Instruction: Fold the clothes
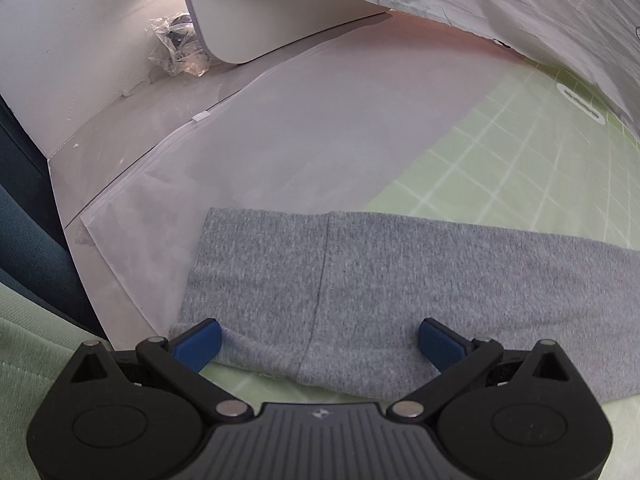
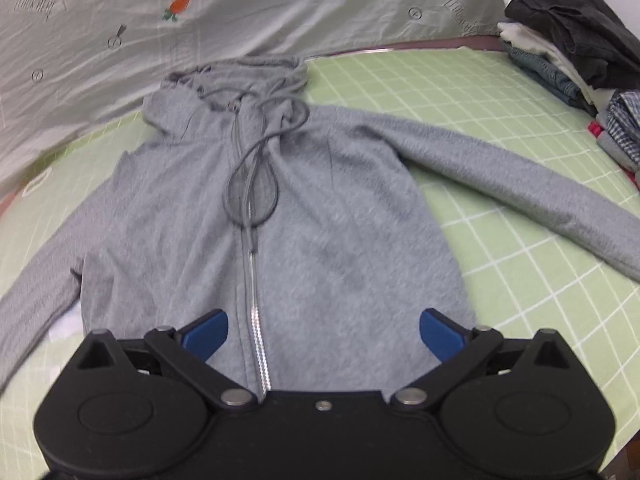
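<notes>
No container was seen holding anything; a frosted zip bag lay flat at the green grid mat's left edge. The grey zip hoodie lay face-up on the mat, zipped, sleeves spread, hood toward the sheet. The left gripper stood released over a sleeve cuff, the right gripper released over the hem.

Both tongs, left & right: black linkage arms w/ silver pivot pins, blue ribbed pads.
</notes>
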A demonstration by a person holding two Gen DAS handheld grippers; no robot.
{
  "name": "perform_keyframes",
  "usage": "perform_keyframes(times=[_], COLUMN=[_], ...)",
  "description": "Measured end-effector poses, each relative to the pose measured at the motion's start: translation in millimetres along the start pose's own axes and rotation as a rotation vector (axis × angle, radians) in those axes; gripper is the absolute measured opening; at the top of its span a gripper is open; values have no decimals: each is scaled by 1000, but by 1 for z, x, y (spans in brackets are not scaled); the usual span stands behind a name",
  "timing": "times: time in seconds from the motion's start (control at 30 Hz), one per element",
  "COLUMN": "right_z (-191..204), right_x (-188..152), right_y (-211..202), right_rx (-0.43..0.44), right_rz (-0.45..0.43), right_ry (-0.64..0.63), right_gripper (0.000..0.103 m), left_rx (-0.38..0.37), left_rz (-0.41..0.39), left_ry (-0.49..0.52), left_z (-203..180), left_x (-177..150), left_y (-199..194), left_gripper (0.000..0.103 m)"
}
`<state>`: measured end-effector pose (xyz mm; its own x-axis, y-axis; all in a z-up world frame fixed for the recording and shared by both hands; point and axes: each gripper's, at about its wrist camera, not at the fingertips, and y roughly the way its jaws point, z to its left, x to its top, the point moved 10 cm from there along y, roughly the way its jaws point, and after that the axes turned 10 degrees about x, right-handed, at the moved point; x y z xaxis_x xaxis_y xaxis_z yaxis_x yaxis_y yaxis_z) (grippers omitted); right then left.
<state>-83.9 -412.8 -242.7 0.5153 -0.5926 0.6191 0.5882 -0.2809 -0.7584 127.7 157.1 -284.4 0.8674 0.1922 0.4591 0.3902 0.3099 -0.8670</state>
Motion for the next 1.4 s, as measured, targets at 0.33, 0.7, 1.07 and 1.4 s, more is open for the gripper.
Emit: perform_keyframes(times=[0.33, 0.7, 1.07, 1.4], right_z=[-42, -33, -10, -51], right_x=[113, 179, 179, 217], right_y=[48, 166, 193, 215], right_rx=[-58, 129, 260, 41], right_rz=[-81, 39, 64, -14], right_ry=[-102, -309, -514, -437], right_gripper=[100, 55, 1, 0], left_rx=[29, 62, 66, 53], left_rz=[-12, 36, 62, 47], left_ry=[-51, -106, -112, -96], left_z=[0, -1, 0, 0], left_x=[7, 12, 13, 14], left_y=[0, 2, 2, 1], left_gripper=[103, 103, 103, 103])
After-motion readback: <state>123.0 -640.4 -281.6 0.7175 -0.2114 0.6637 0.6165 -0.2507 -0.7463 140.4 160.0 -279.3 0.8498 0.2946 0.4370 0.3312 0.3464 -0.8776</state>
